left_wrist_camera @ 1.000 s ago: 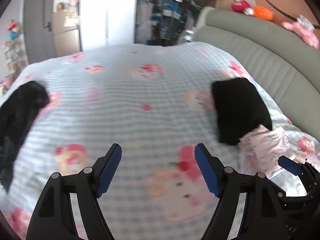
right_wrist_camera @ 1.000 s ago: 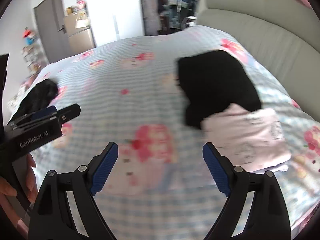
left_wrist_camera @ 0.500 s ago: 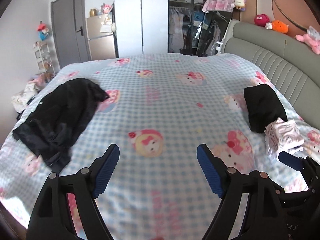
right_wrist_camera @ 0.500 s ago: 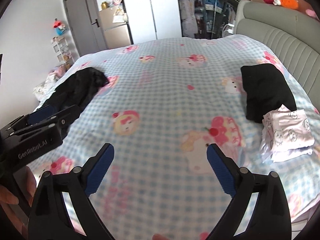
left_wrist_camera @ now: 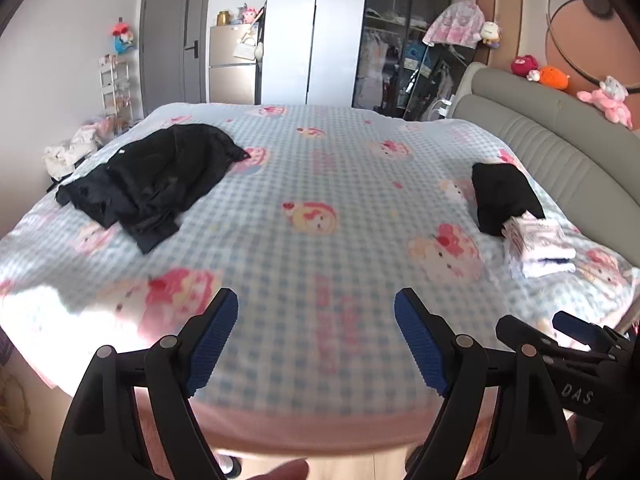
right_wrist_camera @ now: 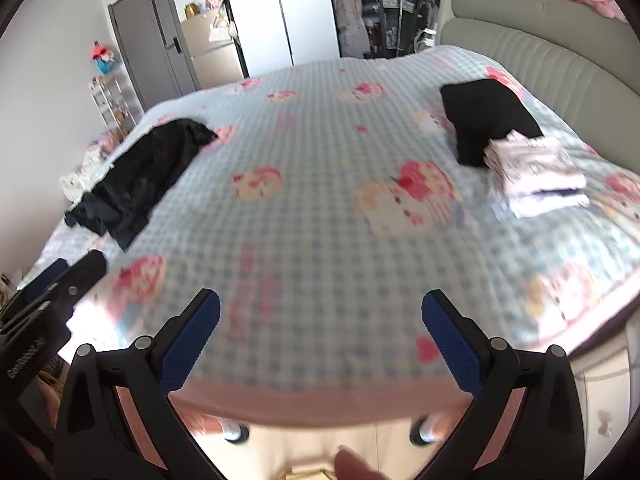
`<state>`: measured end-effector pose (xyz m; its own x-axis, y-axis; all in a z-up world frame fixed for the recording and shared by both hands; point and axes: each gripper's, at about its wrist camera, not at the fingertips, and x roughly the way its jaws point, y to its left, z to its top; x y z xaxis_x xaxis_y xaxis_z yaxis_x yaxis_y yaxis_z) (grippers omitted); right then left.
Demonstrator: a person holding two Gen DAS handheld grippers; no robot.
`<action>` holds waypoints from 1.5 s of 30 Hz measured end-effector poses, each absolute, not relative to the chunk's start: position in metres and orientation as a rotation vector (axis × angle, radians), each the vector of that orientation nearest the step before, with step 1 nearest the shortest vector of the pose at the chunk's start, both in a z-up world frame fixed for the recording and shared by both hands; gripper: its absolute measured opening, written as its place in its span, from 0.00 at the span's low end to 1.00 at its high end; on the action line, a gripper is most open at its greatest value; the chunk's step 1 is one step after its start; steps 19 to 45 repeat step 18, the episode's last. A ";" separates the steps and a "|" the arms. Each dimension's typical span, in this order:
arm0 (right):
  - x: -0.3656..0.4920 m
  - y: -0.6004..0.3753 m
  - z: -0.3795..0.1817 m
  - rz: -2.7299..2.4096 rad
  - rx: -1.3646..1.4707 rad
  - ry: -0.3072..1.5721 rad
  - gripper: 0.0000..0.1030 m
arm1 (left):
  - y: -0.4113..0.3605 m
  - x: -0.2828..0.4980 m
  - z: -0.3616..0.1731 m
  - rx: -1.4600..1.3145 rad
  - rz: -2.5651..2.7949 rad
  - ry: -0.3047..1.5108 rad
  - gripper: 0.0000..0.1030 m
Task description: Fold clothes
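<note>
A crumpled black garment (left_wrist_camera: 152,184) lies on the left of the blue checked bed (left_wrist_camera: 320,184); it also shows in the right wrist view (right_wrist_camera: 140,180). A folded black garment (left_wrist_camera: 502,196) and a folded pink stack (left_wrist_camera: 538,246) lie on the right near the headboard, also in the right wrist view as the black fold (right_wrist_camera: 486,118) and the pink stack (right_wrist_camera: 538,174). My left gripper (left_wrist_camera: 316,340) is open and empty over the bed's near edge. My right gripper (right_wrist_camera: 320,340) is open and empty beside it.
A grey padded headboard (left_wrist_camera: 560,148) runs along the right with plush toys (left_wrist_camera: 608,98) on top. A wardrobe (left_wrist_camera: 400,40), a fridge (left_wrist_camera: 234,68), a door and a small shelf rack (left_wrist_camera: 116,88) stand beyond the bed. A pile of light clothes (left_wrist_camera: 68,152) lies left of the bed.
Both grippers have pulled back from the folded stack toward the bed's near edge, so the whole bed and the crumpled black garment have come into view. Both stay open.
</note>
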<state>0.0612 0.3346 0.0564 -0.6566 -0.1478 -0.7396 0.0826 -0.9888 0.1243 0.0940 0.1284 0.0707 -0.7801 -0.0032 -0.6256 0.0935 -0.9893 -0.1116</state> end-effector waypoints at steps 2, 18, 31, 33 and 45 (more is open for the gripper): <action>0.078 0.335 0.054 -2.758 1.235 -0.110 0.99 | 0.130 0.110 0.066 1.027 -2.906 0.184 0.82; 0.113 0.328 0.029 -2.801 1.268 -0.083 0.99 | 0.125 0.136 0.026 1.104 -2.872 0.184 0.82; 0.113 0.328 0.029 -2.801 1.268 -0.083 0.99 | 0.125 0.136 0.026 1.104 -2.872 0.184 0.82; 0.113 0.328 0.029 -2.801 1.268 -0.083 0.99 | 0.125 0.136 0.026 1.104 -2.872 0.184 0.82; 0.113 0.328 0.029 -2.801 1.268 -0.083 0.99 | 0.125 0.136 0.026 1.104 -2.872 0.184 0.82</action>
